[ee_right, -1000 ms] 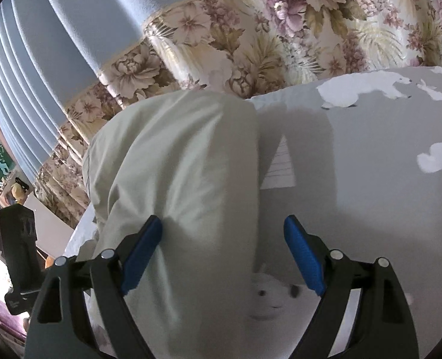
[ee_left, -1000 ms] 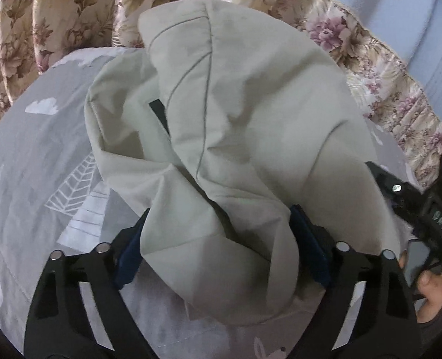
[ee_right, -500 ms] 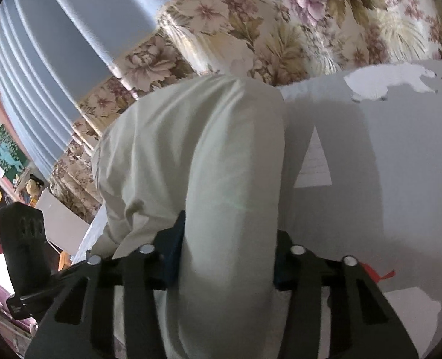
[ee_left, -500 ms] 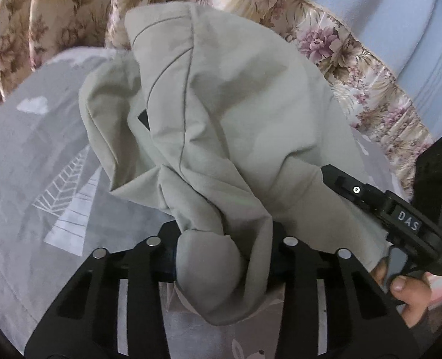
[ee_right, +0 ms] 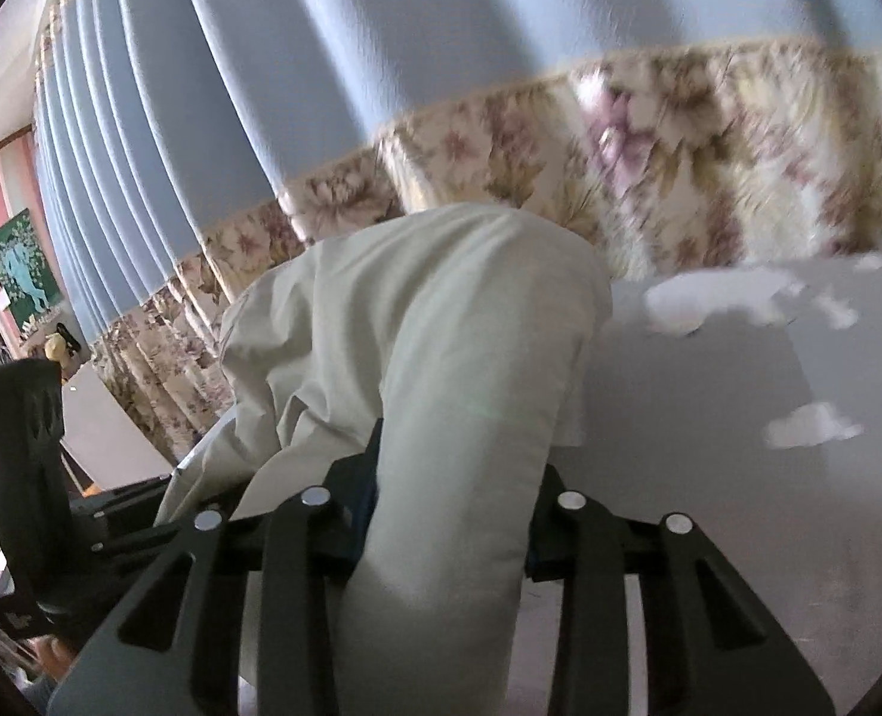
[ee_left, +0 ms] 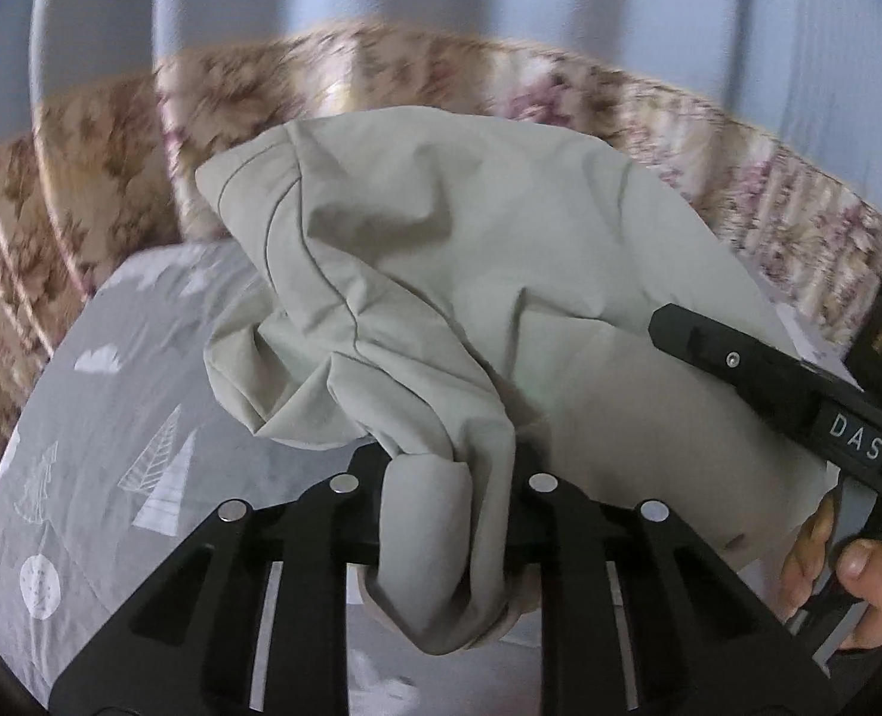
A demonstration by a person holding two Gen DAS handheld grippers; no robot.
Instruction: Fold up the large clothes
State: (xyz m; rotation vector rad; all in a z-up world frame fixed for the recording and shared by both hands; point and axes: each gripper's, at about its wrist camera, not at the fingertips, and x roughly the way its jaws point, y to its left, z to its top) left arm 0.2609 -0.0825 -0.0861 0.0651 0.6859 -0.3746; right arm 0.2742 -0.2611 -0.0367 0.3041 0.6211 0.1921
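The bunched garment [ee_left: 441, 310] hides both grippers' fingers, and the floral curtain [ee_left: 113, 191] behind is motion-blurred.

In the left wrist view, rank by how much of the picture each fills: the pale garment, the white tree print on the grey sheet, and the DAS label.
1. Pale garment, by far the largest.
2. White tree print.
3. DAS label, though near the camera, so its true size is unsure.
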